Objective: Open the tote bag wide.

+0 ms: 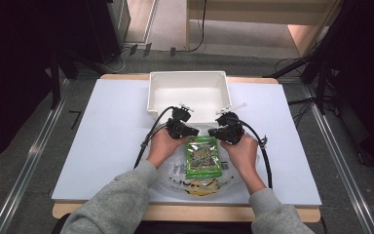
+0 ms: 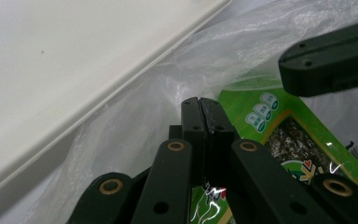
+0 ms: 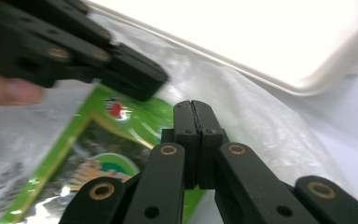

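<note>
Green snack packet (image 1: 203,157) lay on clear plastic bag (image 1: 175,178), at 6 o'clock from white bin (image 1: 189,95). Left gripper (image 1: 191,131) and right gripper (image 1: 215,131) flanked packet's top edge, jaws clenched, empty. Risk: closed tips skidding on slick film, snagging bag, dragging packet sideways.

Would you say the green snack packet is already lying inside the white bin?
No, the green snack packet lies on the clear plastic bag in front of the white bin.

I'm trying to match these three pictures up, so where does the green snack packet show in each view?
High view: green snack packet lies at centre, between the two hands.
Left gripper view: it sits lower right, behind the shut jaws.
Right gripper view: it sits lower left.
Shared landmark: the white bin, at upper left and upper right.
</note>
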The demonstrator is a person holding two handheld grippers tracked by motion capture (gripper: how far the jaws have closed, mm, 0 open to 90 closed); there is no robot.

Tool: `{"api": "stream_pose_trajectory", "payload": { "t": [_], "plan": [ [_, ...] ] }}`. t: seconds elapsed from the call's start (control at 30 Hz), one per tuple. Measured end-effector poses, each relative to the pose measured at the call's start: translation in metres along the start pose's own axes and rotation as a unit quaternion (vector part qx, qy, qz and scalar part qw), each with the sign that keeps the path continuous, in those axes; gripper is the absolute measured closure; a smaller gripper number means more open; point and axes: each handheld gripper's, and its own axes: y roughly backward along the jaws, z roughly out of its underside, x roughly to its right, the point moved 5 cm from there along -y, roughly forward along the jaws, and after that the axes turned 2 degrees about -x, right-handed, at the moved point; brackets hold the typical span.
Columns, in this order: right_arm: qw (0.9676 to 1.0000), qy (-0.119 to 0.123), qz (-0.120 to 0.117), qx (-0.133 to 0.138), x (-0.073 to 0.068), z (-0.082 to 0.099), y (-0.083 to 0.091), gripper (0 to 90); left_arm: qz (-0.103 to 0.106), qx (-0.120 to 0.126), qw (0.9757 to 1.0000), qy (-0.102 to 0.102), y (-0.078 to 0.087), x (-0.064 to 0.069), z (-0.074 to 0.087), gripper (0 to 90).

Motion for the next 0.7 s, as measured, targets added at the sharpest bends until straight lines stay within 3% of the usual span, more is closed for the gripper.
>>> {"api": "stream_pose_trajectory", "payload": {
  "t": [0.43, 0.7],
  "plan": [
    [0.9993, -0.012, 0.033, -0.009, 0.023, 0.008, -0.017, 90.0, -0.016, -0.001, 0.9998, -0.009, -0.005, 0.001, 0.003, 89.6],
    [0.9980, -0.014, 0.059, -0.016, 0.036, 0.013, -0.018, 90.0, -0.032, -0.008, 0.9994, -0.011, -0.005, -0.006, 0.007, 89.7]
  ]
}}
